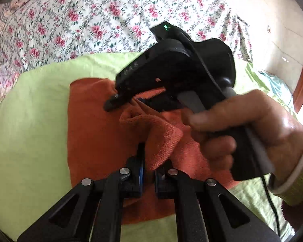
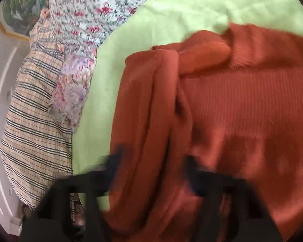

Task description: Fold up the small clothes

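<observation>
On the green sheet (image 1: pixel 34 121) lies the rust sweater (image 1: pixel 95 133), its long axis running away from the left gripper (image 1: pixel 148 161), whose 2 fingers pinch a ribbed cuff. Across the sweater, the right gripper (image 1: pixel 119 100) reaches in from the right, nearer the far edge; blur hides whether its fingers grip cloth.

Orange garment (image 2: pixel 242 104) ribbed knit, matt; green sheet (image 1: pixel 30 125) smooth, perhaps cotton.
</observation>
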A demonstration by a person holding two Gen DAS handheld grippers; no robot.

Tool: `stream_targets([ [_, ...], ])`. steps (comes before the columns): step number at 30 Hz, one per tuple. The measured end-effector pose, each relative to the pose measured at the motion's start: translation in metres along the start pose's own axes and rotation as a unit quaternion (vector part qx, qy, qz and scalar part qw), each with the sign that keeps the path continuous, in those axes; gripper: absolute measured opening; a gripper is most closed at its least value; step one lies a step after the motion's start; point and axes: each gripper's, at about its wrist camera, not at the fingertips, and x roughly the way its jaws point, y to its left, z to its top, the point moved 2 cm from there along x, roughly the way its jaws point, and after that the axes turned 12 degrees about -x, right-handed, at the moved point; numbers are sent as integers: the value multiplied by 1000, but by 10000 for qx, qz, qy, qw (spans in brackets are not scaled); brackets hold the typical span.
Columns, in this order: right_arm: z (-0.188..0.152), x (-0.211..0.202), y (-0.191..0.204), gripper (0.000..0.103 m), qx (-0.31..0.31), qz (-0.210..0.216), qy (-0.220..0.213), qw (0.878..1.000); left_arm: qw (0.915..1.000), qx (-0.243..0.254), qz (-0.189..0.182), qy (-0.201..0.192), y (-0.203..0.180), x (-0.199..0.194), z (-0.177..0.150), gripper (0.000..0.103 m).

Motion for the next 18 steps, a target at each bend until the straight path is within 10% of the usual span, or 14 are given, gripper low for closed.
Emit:
stream_targets([
  [9,-7,-125,24,15,-813,-728,-1097,9879,9947,268,-987,63,-82,-6,10,6],
  [18,-60,-179,-57,14,-112,-1440,-1155,9827,9864,375,-1420,735,-135,37,-27,6],
])
